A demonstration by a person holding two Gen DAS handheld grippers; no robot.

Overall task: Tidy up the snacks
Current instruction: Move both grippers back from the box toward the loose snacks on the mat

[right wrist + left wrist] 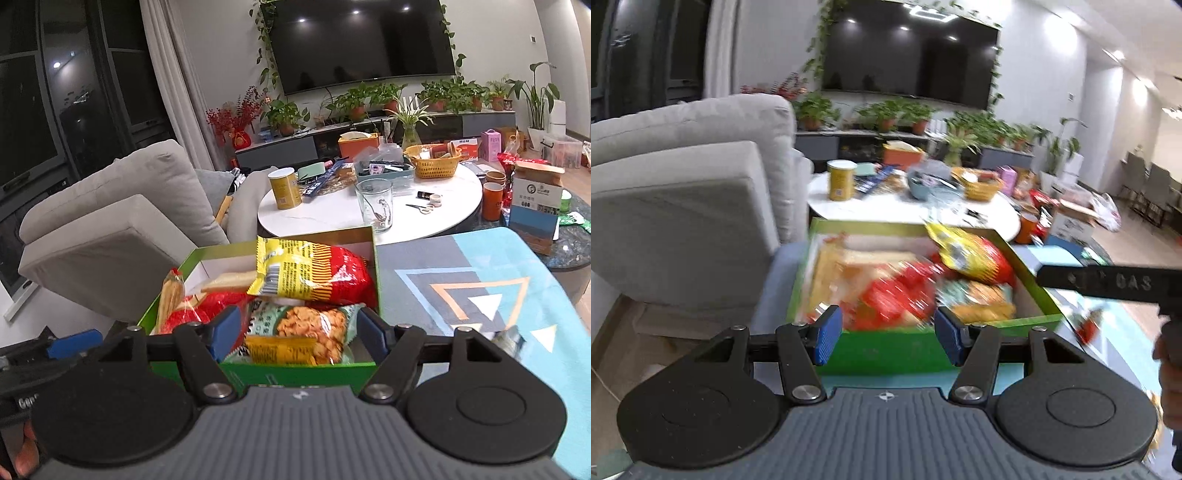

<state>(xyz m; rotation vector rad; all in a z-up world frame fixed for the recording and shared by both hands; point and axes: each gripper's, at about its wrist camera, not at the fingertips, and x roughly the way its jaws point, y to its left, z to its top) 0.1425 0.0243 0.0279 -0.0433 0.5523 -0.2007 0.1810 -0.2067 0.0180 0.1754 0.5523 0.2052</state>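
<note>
Black right hand-held gripper point(1108, 282) shows raised letters "GAS".

We see an open green box point(295, 374) on the patterned mat point(498, 280), crammed with snack bags: a yellow-and-red bag point(314, 273) tilted at its far side, a cracker bag point(314, 328) nearer.

Snack bags point(314, 280) are filling the green box point(295, 373) to its rim, leaving little room inside. Patterned mat point(480, 280) is lying open toward its right edge. Sofa cushion point(103, 254) is crowding the box's left side (close).
</note>
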